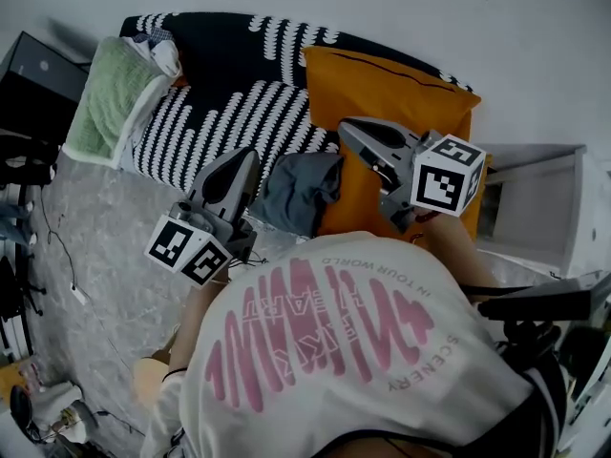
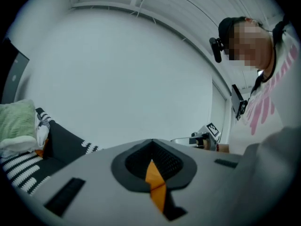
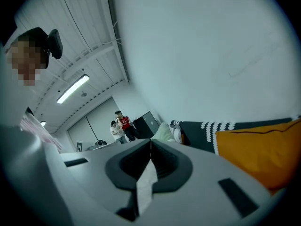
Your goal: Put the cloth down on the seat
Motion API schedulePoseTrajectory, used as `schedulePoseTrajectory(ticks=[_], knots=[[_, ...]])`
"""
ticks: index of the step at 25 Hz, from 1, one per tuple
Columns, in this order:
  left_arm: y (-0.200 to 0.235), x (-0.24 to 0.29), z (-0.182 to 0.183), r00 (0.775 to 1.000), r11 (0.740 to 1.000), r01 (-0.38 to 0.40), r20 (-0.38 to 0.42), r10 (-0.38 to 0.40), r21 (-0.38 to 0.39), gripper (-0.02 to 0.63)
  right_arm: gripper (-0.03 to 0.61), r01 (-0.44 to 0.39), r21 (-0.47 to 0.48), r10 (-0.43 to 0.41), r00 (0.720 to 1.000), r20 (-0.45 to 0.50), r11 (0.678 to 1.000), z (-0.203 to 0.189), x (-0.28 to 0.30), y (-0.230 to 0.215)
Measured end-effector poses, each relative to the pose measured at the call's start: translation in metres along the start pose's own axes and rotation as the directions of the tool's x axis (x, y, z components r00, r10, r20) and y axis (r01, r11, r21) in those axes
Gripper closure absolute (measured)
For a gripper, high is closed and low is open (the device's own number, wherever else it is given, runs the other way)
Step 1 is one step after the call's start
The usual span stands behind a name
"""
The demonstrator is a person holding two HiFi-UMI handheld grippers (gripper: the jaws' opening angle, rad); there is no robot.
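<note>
On patterned seat point(image 1: 220, 113) by white wall point(image 1: 401, 3), grey cloth point(image 1: 301, 191); left claw point(image 1: 250, 152), right claw point(image 1: 343, 126) clenched.

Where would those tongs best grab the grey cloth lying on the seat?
Probably a raised fold on top of the crumpled grey cloth, coming straight down: it lies slumped on the seat, with the orange cushion crowding its right side.

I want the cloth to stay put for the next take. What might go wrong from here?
1. The grey cloth lies bunched near the front edge of the seat, against the orange cushion; it might slide off toward the floor.
2. The left gripper and right gripper, both shut and empty, hang on either side of the cloth in the head view; a low sweep might snag and drag it.
</note>
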State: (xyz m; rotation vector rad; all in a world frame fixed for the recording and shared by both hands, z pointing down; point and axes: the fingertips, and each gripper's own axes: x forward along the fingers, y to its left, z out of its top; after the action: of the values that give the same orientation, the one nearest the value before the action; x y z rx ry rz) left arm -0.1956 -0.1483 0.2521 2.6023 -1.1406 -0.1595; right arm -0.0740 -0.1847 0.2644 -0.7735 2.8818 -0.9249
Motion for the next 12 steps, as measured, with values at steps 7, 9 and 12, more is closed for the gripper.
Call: schedulePoseTrajectory(ticks=[7,9,12], knots=[[0.009,-0.008,-0.004,0.999,0.998,-0.033,0.009,0.033,-0.062,0.604,0.568,0.036,-0.106,-0.042,0.997,-0.059,0.994,-0.01,0.002,-0.004],[0.01,-0.008,-0.006,0.999,0.997,-0.04,0.0,0.04,-0.063,0.604,0.568,0.033,-0.111,-0.04,0.997,-0.064,0.993,-0.011,0.003,-0.003],[0.01,-0.007,-0.007,0.999,0.997,-0.036,-0.001,0.036,-0.068,0.604,0.568,0.029,-0.102,-0.036,0.997,-0.069,0.994,-0.012,0.004,-0.004]])
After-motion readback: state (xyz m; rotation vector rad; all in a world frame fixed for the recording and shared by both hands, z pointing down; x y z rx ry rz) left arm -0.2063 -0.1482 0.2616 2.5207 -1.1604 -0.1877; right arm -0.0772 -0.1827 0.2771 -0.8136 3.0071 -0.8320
